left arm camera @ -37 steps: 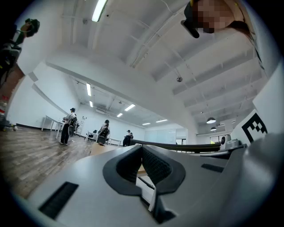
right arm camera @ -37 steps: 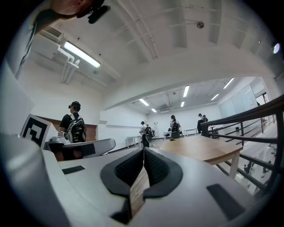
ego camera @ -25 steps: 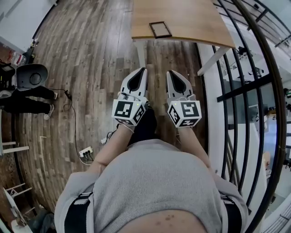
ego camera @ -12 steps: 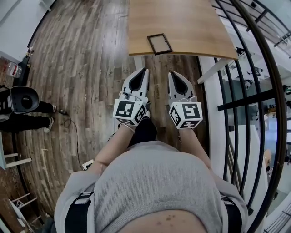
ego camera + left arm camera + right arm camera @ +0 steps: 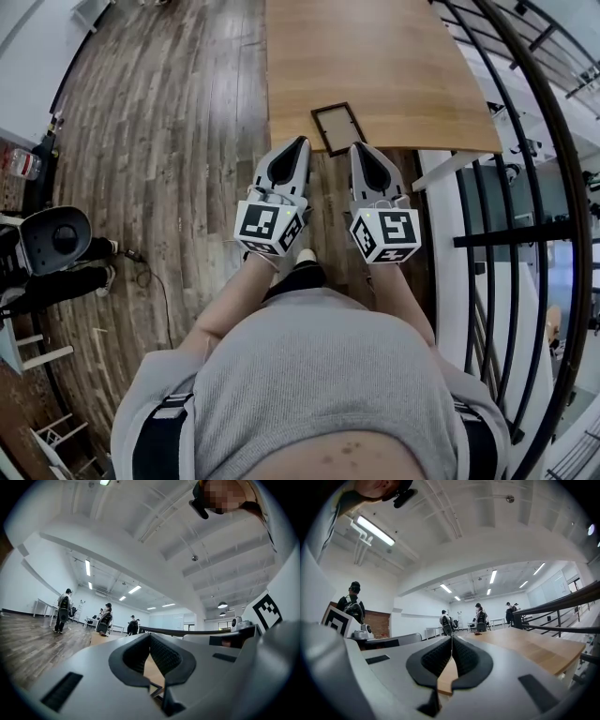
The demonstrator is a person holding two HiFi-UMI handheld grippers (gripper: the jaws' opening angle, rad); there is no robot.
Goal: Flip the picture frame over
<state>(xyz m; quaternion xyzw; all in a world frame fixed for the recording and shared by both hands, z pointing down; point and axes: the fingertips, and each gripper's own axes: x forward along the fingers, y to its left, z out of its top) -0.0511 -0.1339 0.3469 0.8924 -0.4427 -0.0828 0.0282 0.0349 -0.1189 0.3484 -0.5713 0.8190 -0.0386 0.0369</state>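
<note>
- Grey-and-white, my left gripper (image 5: pixel 298 142) and right gripper (image 5: pixel 358 148) hang side by side just short of the table's (image 5: pixel 394 75) near edge. Each has its jaws closed together on nothing.
- The dark picture frame (image 5: pixel 337 127) lies flat on the table at that near edge, just past my two tips.
- I judge this to be the approach, with the frame untouched. Next I must open the jaws and catch a rail overhanging the table's edge.
</note>
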